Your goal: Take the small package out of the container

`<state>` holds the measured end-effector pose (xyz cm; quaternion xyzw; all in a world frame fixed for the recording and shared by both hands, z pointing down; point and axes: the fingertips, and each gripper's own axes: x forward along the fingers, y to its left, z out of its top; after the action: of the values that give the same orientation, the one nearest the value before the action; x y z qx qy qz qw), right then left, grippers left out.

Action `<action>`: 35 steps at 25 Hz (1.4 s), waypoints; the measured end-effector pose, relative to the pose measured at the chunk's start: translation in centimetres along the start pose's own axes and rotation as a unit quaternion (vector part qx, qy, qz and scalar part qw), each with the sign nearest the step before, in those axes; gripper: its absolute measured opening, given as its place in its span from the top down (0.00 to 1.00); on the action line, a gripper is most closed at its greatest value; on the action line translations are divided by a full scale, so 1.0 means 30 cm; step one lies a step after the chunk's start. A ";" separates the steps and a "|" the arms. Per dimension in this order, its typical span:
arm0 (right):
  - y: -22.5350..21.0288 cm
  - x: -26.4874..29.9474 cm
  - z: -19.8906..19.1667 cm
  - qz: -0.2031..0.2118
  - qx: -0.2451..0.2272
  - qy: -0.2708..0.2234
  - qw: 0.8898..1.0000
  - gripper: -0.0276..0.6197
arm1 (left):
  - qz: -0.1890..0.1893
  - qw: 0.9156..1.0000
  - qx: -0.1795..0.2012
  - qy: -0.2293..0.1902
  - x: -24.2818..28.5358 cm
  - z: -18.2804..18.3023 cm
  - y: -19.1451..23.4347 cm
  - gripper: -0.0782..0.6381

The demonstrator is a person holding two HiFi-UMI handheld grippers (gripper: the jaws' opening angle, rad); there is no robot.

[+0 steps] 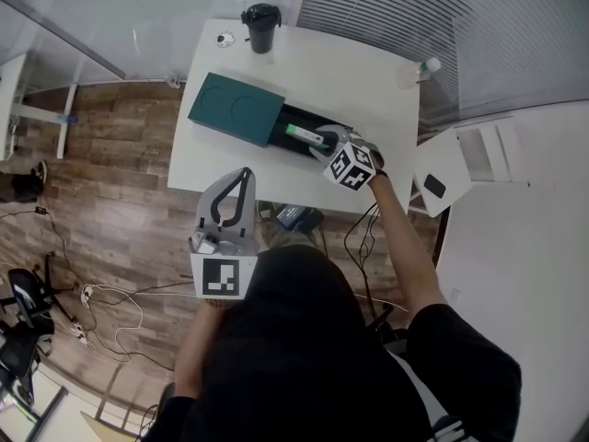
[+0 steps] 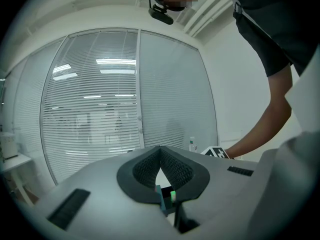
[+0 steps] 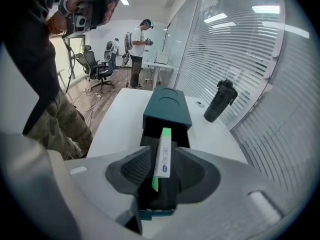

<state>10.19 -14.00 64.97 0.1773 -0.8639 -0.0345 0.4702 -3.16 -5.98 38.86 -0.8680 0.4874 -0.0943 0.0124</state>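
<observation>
Left claw point(image 1: 246, 173) held close in, about level, jaws shut tip to tip. Right arm point(image 1: 402, 238) stretched forward, right claw point(image 1: 324, 145) tilted steeply down, jaws apart.

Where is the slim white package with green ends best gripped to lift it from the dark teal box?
Probably across its long sides at mid-length, from above. The slim white package lies lengthwise in the opened dark teal box, whose walls block a sideways approach; the right tool, jaws open, straddles its narrow width.
</observation>
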 end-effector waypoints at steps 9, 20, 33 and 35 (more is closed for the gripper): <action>0.003 0.086 -0.040 0.046 0.002 0.039 0.998 0.68 | 0.003 1.000 -0.016 0.012 -0.002 -0.017 0.011 0.89; 0.003 0.172 -0.086 0.066 0.021 0.074 0.995 0.68 | 0.009 1.000 -0.018 0.017 -0.014 -0.026 0.048 0.89; 0.035 0.228 -0.120 0.084 0.029 0.095 0.992 0.68 | 0.014 0.999 -0.021 0.024 -0.012 -0.036 0.065 0.89; 0.035 0.235 -0.119 0.084 0.030 0.096 0.991 0.68 | 0.016 0.999 -0.029 0.029 -0.011 -0.041 0.063 0.89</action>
<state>9.37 -15.01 72.83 0.1205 -0.8273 0.0477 0.5465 -5.14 -6.60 39.79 -0.8571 0.5039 -0.1045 -0.0254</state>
